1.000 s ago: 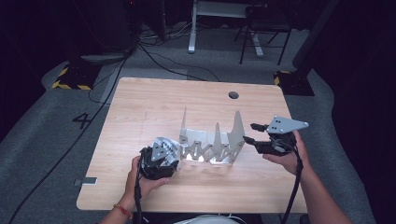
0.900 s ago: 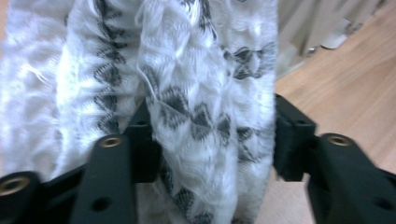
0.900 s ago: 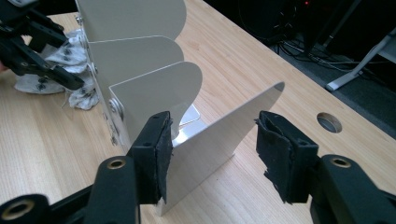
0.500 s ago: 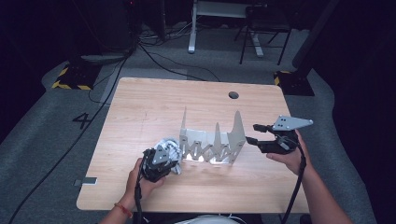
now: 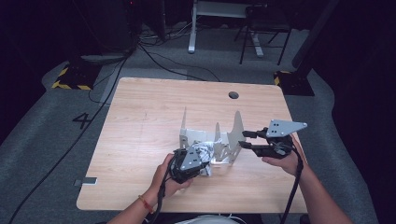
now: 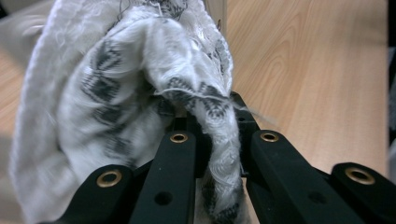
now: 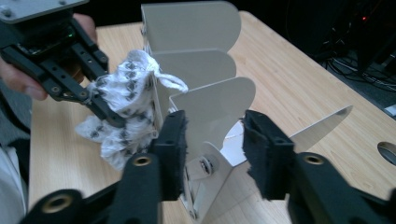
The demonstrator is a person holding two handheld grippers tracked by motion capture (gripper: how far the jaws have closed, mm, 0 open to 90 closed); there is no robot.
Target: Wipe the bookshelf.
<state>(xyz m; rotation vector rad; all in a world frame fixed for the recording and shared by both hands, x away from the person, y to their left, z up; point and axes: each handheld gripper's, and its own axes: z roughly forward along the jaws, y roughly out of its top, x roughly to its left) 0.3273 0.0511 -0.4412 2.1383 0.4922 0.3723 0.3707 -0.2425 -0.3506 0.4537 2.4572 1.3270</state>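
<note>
Lab: floor cables, hazard-taped stands

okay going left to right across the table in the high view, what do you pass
Left gripper, shut on the patterned white cloth → white metal divider rack → right gripper, its jaws apart at the rack's right end plate and just been closing.

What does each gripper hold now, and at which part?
The left gripper is shut on the patterned white cloth, pinching a bunched fold. The right gripper holds nothing; its jaws straddle a fin of the metal rack.
</note>
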